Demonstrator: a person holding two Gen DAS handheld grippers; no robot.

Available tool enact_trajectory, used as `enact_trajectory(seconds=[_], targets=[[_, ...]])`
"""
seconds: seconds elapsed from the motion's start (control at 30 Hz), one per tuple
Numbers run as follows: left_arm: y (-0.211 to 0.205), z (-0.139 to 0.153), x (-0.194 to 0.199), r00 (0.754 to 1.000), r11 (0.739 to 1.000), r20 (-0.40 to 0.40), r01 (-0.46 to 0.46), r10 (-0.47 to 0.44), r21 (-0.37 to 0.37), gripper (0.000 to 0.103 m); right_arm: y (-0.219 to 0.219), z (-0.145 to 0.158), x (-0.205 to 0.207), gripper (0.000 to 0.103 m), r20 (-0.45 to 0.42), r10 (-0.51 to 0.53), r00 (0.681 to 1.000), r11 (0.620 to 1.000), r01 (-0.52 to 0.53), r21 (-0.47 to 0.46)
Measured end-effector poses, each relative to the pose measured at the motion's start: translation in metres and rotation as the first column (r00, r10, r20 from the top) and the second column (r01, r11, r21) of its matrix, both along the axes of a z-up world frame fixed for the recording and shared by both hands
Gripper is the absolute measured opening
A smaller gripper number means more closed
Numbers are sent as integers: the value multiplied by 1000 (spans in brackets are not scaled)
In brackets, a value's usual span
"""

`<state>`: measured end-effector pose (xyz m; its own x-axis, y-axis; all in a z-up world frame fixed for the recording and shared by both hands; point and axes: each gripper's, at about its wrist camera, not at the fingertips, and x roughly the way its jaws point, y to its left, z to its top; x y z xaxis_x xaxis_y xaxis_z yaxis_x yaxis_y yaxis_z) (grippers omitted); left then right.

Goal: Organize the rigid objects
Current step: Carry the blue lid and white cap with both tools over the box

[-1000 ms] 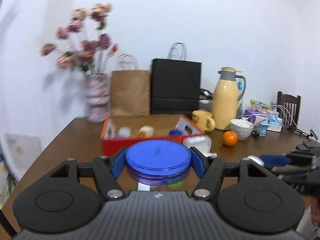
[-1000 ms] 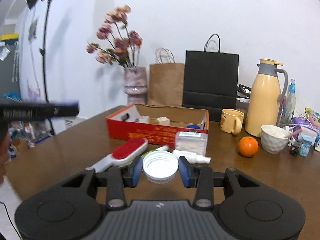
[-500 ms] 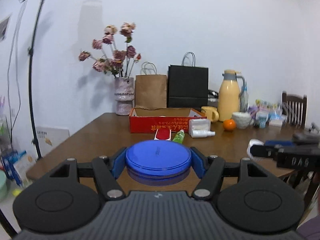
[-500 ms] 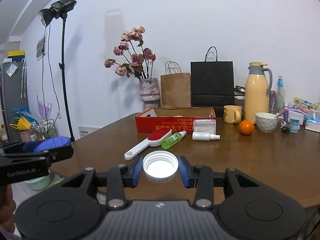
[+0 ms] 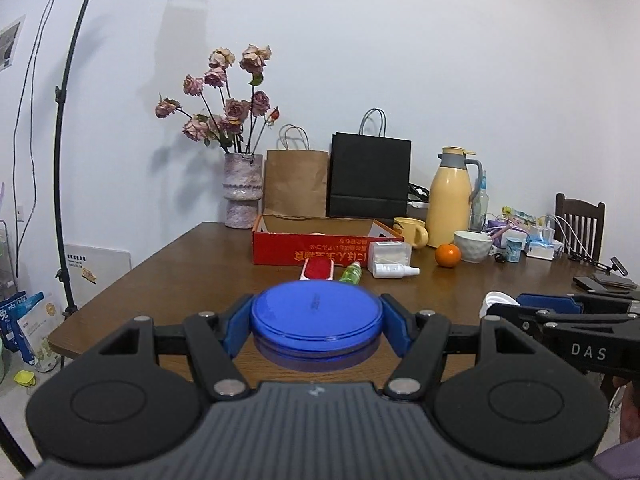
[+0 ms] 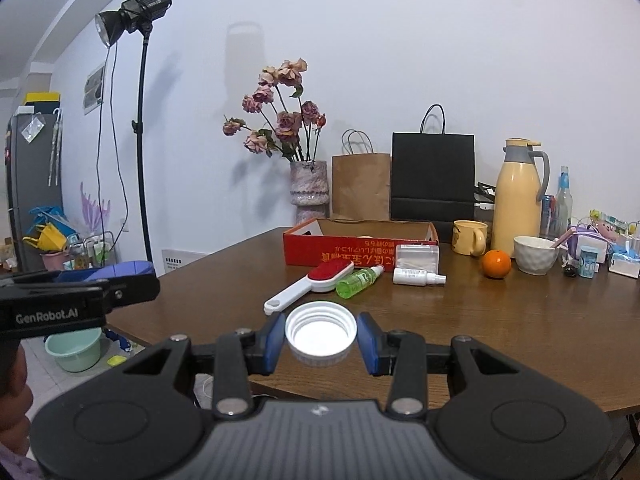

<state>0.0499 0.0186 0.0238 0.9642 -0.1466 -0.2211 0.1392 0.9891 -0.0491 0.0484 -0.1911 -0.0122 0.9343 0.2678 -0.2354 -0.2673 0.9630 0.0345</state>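
Currently, a round blue lid (image 5: 315,312) is clamped flat between the 2 blue pads of the left gripper (image 5: 316,326), low in the middle of the left wrist view, with both pads pressed against its rim. A white screw cap (image 6: 321,330) is gripped the same way by the right gripper (image 6: 321,340), its open side turned up, low in the middle of the right wrist view. Both are held over the near edge of a brown wooden table (image 6: 500,320). At the right edge of the left wrist view the right gripper is seen from the side, and at the left edge of the right wrist view the left gripper appears with the blue lid in it. Farther back, in the centre of each view, a red cardboard box (image 6: 340,250) with an open top is seen; what lies inside cannot be made out. Just in front of it are laid a white-handled brush with a red pad (image 6: 310,286), a green bottle (image 6: 358,282) on its side, a white spray bottle (image 6: 418,277) on its side, and a clear plastic box (image 6: 416,258). To the right are found an orange (image 6: 496,264), a white bowl (image 6: 535,255), a yellow mug (image 6: 469,237) and a cream thermos jug (image 6: 518,200). Behind the box stand a vase of dried roses (image 6: 309,188), a brown paper bag (image 6: 360,186) and a black paper bag (image 6: 432,178). A studio lamp on a stand (image 6: 134,16) is seen at the upper left.
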Motion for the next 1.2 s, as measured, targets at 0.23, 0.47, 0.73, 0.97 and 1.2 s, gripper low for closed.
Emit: enact_trajectory(seconds=[0.23,0.47,0.73,0.97,1.2], targets=[[0,-3,9,1000,1000,-7,-2,2,8,67,-3,-2,8,39,-6,-8,1000,1000,8,20],[-1,14,43,1000,1000,24,-2,1,9,67,-15,9,54,39,8,-39,999,997,39,61],[-9,47,113,997,1000,78,-16,16,-6,67,-43,42,121,39,35,-79,996,996,78,47],[6,92,196,998,997,46,50,-47,-61,67,-72,92,191,39,13,25,1000,994,-27,109],[10,146,284,997,993,11,78,-77,-89,67,-76,148,263,39,7,116,993,990,-116,77]])
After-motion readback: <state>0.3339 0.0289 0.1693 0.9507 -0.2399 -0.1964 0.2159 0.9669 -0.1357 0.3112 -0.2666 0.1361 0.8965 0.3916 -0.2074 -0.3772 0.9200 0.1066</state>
